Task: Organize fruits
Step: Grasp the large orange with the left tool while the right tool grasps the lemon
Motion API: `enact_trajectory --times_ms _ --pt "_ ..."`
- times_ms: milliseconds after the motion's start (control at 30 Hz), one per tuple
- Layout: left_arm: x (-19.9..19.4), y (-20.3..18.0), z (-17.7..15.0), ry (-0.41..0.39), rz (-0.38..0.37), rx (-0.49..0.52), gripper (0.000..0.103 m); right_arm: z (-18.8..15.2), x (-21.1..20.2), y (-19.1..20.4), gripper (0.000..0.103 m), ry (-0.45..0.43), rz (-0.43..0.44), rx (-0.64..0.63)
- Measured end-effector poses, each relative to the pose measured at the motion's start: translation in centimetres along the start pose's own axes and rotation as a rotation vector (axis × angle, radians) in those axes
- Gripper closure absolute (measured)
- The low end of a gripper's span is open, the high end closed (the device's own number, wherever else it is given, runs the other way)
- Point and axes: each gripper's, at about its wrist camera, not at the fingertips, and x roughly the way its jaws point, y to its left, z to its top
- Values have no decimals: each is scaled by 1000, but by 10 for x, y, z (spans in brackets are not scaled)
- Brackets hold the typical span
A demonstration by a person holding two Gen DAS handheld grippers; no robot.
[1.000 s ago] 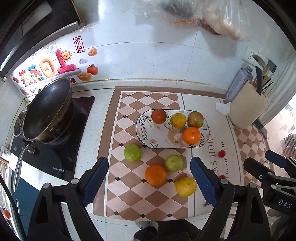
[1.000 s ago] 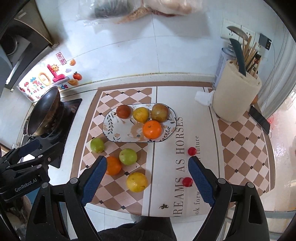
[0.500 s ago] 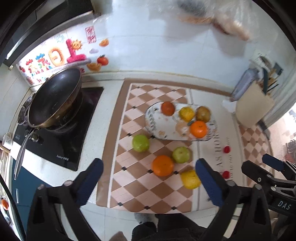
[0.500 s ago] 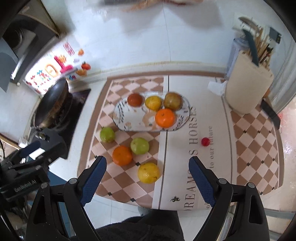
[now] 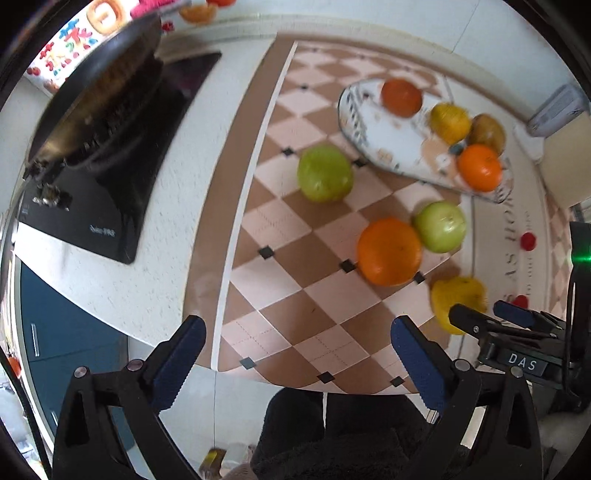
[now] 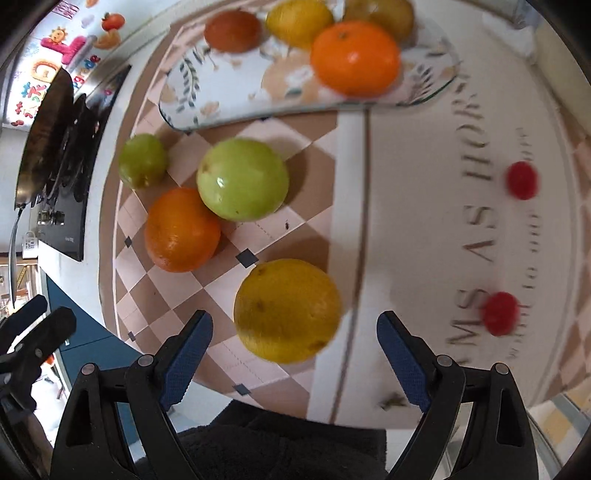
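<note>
Patterned oval plate [image 6: 207,107] at upper centre of the right wrist view, holding four fruits: orange [image 6: 354,57], yellow fruit [image 6: 299,22], reddish-brown fruit [image 6: 232,29], brownish fruit [image 6: 380,14] at the top edge. Loose on the checkered mat [image 6: 177,288] below the plate: small green fruit [image 6: 142,160], large green fruit [image 6: 242,179] touching a second orange [image 6: 181,229], yellow citrus [image 6: 288,310] lowest. Right gripper [image 6: 294,339] spread wide, empty, just below the yellow citrus. Left gripper [image 5: 298,354] spread wide, empty, over the mat's near edge. Black pan [image 5: 99,92] on the bench [image 5: 147,221], upper left of the left view.
</note>
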Motion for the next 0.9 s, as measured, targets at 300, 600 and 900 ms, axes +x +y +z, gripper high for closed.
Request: enact_trajectory --times_ms 300,600,900 --pt "36 -17 21 100 -29 -3 1 -3 4 -7 37 -15 -32 -45" --pt "77 -70 50 178 -94 122 1 1 -17 -43 37 -27 -116 -35" --pt "81 -87 52 128 -61 223 41 3 -17 -65 37 18 -77 5"
